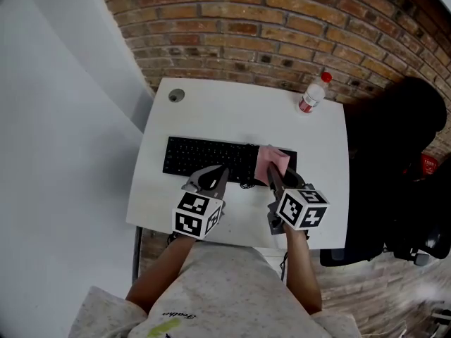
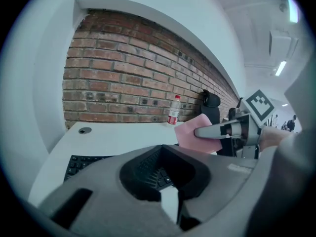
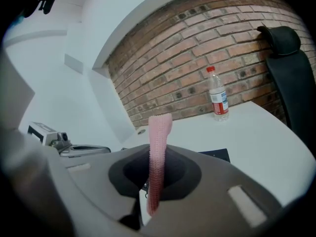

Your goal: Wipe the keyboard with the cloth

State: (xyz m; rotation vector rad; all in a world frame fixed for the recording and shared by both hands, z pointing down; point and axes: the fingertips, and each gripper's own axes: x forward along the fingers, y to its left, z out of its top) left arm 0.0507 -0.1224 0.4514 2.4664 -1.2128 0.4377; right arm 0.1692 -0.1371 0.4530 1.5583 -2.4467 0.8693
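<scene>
Right claw (image 1: pixel 270 167) grips a pink cloth (image 1: pixel 274 160) over the black keyboard's (image 1: pixel 204 157) right end; left claw (image 1: pixel 220 172) is clenched, empty.

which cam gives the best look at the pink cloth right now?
Left gripper view: the cloth shows its broad pink face, crossed only by a finger of the right gripper. Right gripper view has it edge-on, pinched between the jaws. Head view shows a small pink patch over the right end of the keyboard.
</scene>
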